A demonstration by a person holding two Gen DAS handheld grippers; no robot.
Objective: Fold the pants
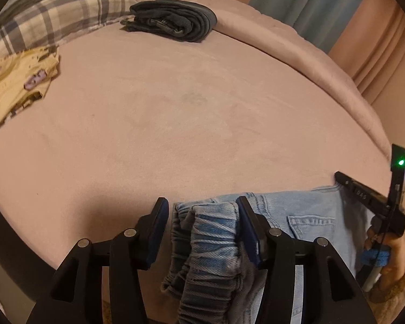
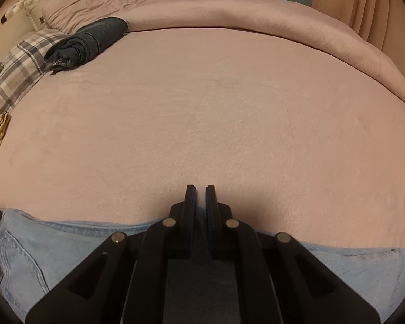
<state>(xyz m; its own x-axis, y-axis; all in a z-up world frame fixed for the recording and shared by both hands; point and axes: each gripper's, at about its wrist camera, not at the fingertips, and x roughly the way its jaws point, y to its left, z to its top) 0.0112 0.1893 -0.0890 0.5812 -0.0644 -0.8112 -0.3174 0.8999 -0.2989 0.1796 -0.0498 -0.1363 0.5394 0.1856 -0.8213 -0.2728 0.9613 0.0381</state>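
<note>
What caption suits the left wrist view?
Open left hand-held gripper straddling light-blue jeans on a pink bed.

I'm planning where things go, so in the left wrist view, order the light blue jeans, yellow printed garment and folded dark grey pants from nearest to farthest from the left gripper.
1. Light blue jeans, between the left gripper fingers.
2. Yellow printed garment, far left.
3. Folded dark grey pants, far end.

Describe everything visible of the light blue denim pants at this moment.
The light blue denim pants lie along the near edge of the pink bed cover. An elastic gathered waistband, bunched and partly hanging down, sits between the spread fingers of the left gripper. A stitched back pocket shows beside it. The right gripper has its fingers nearly together, with denim pinched between them. The fabric looks faded and soft.
</note>
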